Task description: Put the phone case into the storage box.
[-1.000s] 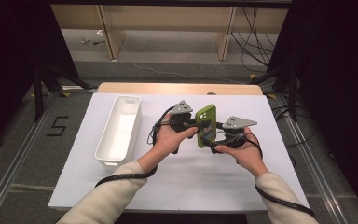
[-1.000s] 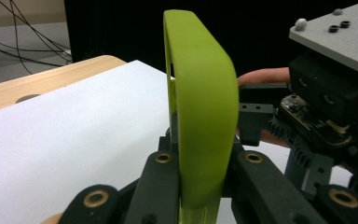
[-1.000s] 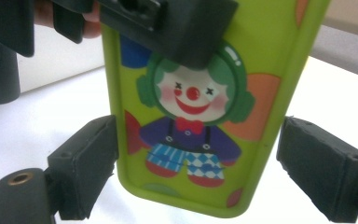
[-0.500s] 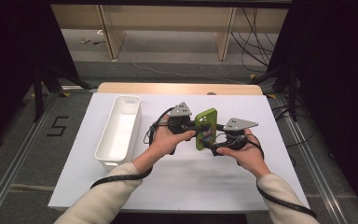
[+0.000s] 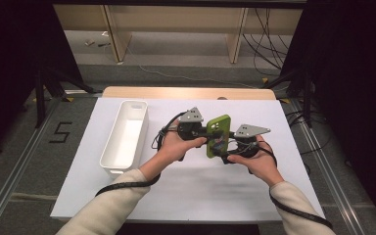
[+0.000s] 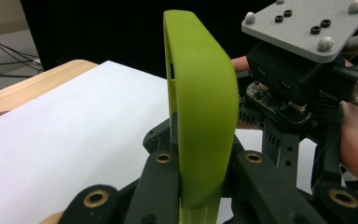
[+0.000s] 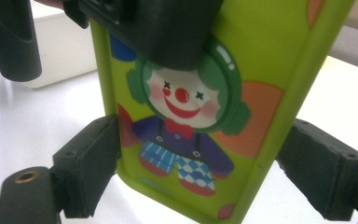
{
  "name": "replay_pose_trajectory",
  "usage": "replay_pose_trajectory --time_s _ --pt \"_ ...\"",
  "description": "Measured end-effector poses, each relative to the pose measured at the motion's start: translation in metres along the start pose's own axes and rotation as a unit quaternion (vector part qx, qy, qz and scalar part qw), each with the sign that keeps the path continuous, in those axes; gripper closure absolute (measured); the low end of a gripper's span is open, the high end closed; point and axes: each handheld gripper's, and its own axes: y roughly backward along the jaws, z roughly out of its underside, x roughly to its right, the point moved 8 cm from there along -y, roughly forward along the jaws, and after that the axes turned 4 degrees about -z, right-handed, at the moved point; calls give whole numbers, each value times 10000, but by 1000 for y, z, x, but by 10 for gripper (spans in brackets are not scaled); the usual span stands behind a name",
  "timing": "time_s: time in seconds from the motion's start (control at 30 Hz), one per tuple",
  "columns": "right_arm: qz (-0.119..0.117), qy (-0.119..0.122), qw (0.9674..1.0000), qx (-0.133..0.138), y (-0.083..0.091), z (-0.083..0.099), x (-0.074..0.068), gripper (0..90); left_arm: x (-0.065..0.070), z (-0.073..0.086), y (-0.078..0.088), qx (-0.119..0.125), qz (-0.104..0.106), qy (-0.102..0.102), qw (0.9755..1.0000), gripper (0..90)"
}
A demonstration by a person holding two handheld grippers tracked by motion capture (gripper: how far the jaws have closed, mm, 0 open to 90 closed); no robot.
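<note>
Both forearms come in from 6 o'clock, hands meeting mid-surface, held above it. Left gripper (image 5: 206,133) points toward 3 o'clock, jaws clamped tight on the edge of the green phone case (image 5: 218,135), which stands on edge between the two hands. Right gripper (image 5: 223,145) faces it from 3 o'clock, jaws wide and straddling the case's width, left pad touching the edge, right pad (image 7: 324,175) just off; they have just been closing slightly. One case, clown print on its back. One white bin (image 5: 108,155) at 9 o'clock, well apart. White surface (image 5: 200,186) beneath; nothing blocks.
</note>
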Motion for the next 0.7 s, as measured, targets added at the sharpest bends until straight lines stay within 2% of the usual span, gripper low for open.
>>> replay_pose_trajectory --time_s 0.2,0.33,0.57,0.7 --pt "-84 8 9999 59 0 -1 -2 280 -2 1 -1 5 12 -27 10000 828" --pt "-124 -18 9999 79 1 -1 -1 370 -4 -2 0 109 30 -12 9999 828" --pt "-279 -17 9996 -63 3 0 -2 542 -4 -8 -1 291 4 -100 9995 811" --pt "-377 -26 9993 -76 6 -1 -2 649 -6 -9 -1 388 -55 -133 9991 739"
